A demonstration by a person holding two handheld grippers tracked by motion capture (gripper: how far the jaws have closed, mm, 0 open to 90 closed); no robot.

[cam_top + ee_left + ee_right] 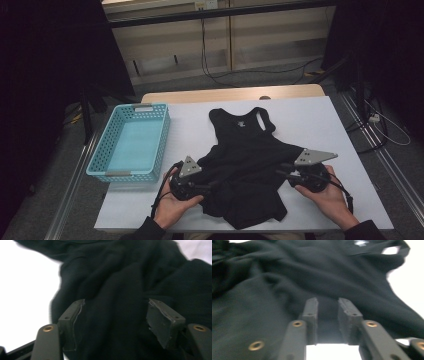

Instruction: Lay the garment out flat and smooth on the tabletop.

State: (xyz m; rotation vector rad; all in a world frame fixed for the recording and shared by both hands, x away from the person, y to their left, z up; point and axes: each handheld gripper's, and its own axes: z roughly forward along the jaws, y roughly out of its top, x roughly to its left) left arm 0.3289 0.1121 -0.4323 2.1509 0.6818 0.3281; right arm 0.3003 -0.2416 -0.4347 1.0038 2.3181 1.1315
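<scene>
A black tank top (245,150) lies on the white table (320,125), neck and straps toward the far side, its lower half bunched and folded toward me. My left gripper (212,186) is at the garment's left lower edge. In the left gripper view that gripper (115,315) stands open, its jaws wide apart with the dark cloth (120,277) lying between them. My right gripper (282,170) is at the right side of the garment. In the right gripper view it (328,307) is shut on a fold of the black fabric (299,272), with only a narrow gap between its jaws.
A light blue perforated basket (161,145) stands at the table's left side, close to my left hand. White table surface shows to the right of the garment and along the front edge. Cables run over the floor beyond the table.
</scene>
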